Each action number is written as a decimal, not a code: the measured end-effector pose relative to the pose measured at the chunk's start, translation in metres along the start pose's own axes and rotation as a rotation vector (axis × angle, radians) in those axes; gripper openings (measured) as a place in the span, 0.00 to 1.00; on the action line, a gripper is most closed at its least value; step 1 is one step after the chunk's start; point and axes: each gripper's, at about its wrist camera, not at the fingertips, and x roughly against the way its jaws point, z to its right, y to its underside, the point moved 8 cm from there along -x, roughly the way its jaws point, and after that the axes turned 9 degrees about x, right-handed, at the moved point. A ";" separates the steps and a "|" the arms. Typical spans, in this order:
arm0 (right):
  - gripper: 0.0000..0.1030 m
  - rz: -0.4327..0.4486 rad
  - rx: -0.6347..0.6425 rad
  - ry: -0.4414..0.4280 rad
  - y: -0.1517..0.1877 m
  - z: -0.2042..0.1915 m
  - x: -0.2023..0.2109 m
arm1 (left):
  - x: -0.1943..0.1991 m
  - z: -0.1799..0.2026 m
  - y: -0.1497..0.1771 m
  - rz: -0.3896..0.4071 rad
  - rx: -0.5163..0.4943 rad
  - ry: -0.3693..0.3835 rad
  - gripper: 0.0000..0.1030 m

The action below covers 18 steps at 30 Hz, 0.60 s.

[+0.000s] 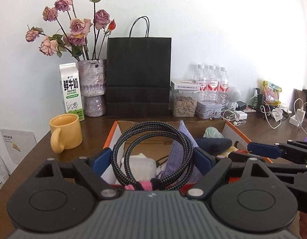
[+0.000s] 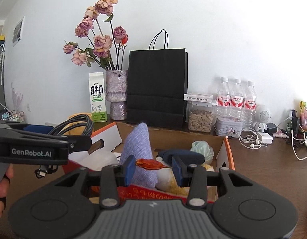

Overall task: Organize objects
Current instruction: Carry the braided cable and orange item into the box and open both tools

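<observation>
A coil of black braided cable (image 1: 153, 127), tied with a pink strap, stands between the blue pads of my left gripper (image 1: 153, 158), which is shut on it at a wide spread. From the right wrist view the left gripper (image 2: 87, 139) shows side-on, with the coil (image 2: 79, 122) above it and a plug dangling below. My right gripper (image 2: 153, 169) is shut on a dried orange-red flower (image 2: 151, 164) that spans its pads. Both grippers hover over an open cardboard box (image 2: 228, 145) with an orange rim. The right gripper (image 1: 251, 151) also shows in the left wrist view.
The box holds a purple knit cloth (image 2: 135, 145), a dark navy item, a pale green bag and a red packet. On the brown desk behind stand a yellow mug (image 1: 66, 131), milk carton (image 1: 70, 89), vase of dried roses (image 1: 91, 87), black paper bag (image 1: 138, 75), water bottles (image 1: 211, 83) and chargers (image 1: 273, 115).
</observation>
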 end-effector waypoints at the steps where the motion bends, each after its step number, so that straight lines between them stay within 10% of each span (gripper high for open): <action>1: 0.38 0.006 0.002 0.003 -0.004 0.003 -0.005 | -0.005 0.002 -0.004 0.004 -0.002 0.001 0.85; 18: 0.38 0.015 -0.018 0.021 -0.018 0.042 -0.097 | -0.104 0.004 -0.032 -0.032 0.003 -0.024 0.85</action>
